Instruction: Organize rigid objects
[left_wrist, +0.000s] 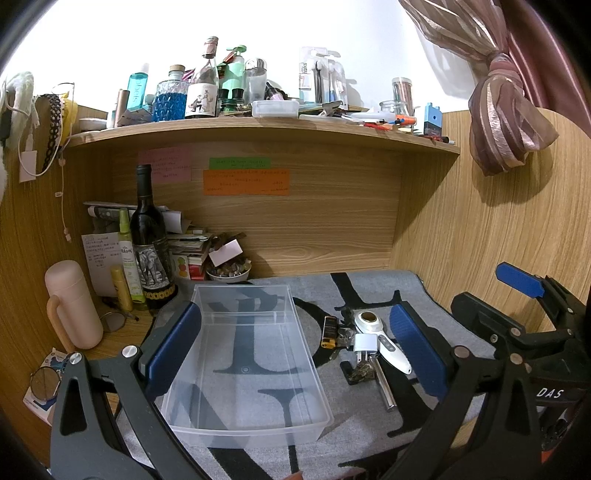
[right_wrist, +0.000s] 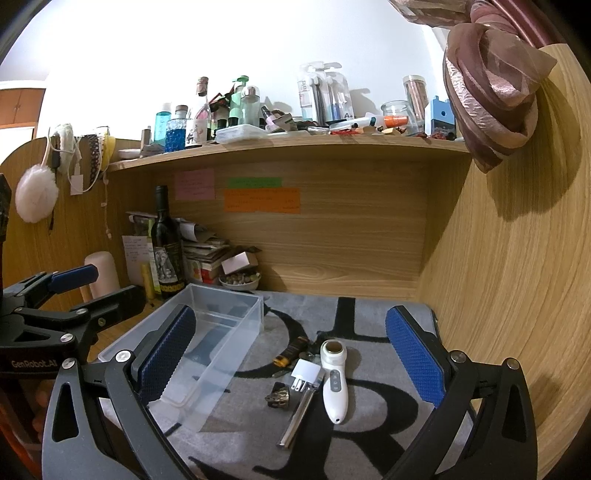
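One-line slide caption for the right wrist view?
Open right gripper above small items beside the empty clear bin on a grey mat.

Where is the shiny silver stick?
The silver stick lies on the grey mat, right of the clear box, beside the white handheld device.

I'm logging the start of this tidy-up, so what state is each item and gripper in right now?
Clear plastic bin: empty, upright on the grey mat.
White handheld device: lying flat on the mat, outside the bin.
Silver metal rod: lying flat beside the device.
White plug adapter: lying on the mat.
Black and yellow lighter: lying flat.
Left gripper: jaws open, empty.
Right gripper: jaws open, empty.
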